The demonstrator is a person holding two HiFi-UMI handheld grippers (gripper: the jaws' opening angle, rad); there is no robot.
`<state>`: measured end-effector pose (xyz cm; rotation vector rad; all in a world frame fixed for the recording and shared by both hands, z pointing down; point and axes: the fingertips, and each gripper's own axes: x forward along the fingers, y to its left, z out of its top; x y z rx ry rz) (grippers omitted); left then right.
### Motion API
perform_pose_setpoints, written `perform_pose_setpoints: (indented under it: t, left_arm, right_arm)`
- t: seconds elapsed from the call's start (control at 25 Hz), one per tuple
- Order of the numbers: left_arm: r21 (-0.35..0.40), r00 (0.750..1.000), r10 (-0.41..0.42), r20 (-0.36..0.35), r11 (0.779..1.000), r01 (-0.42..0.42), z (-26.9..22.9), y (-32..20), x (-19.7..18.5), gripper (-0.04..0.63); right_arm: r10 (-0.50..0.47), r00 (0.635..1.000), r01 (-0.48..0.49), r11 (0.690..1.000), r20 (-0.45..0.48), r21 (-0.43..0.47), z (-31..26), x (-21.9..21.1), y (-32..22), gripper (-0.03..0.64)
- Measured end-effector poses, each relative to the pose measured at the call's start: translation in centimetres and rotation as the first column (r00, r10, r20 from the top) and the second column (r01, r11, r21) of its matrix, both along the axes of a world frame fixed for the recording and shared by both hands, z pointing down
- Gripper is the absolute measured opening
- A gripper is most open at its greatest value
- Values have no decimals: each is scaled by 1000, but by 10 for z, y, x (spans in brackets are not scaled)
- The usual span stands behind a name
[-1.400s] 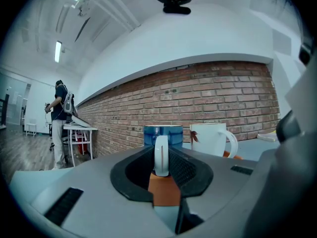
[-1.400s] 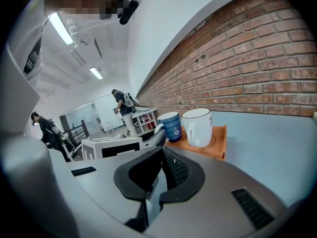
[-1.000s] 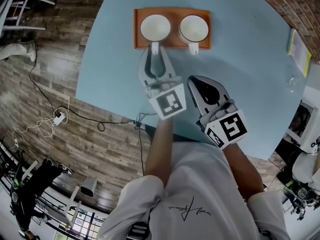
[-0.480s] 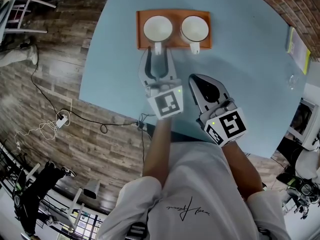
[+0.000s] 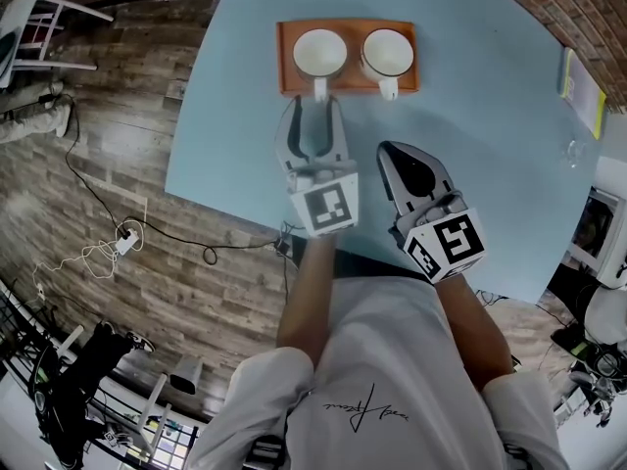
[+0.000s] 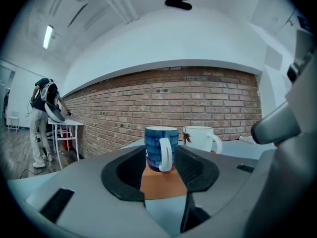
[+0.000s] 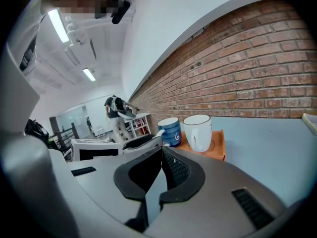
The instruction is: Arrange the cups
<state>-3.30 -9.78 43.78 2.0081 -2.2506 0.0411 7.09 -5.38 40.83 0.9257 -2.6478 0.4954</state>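
The left cup and the right cup are standing side by side on the tray, which is lying at the far side of the table.

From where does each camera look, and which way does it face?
Head view: from the person's head, steeply down at table, orange tray, left gripper, right gripper, forearms.
Left gripper view: along its fingers, which have just been opening, nothing gripped, at the blue mug.
Right gripper view: along its shut fingers, toward the tray.
Both gripper views share the blue mug and white mug.
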Motion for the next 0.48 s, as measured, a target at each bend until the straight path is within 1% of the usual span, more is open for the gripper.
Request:
perform_pose_setpoints:
  t: [0.24, 0.4, 0.44, 0.48]
  left_arm:
    - [8, 1000, 21, -9, 1000, -21, -12, 11, -4, 161]
    - [10, 999, 51, -16, 999, -51, -21, 20, -3, 160]
    - [11, 998, 55, -18, 998, -55, -24, 22, -3, 156]
    - [11, 998, 58, -19, 998, -58, -26, 24, -3, 136]
  right_arm:
    - [40, 999, -41, 999, 10, 13, -7, -1, 3, 21]
    - [70, 997, -70, 997, 16, 24, -13, -1, 6, 21]
    - [77, 997, -77, 997, 17, 28, -15, -1, 7, 21]
    - [83, 996, -83, 996, 16, 31, -17, -1, 8, 21]
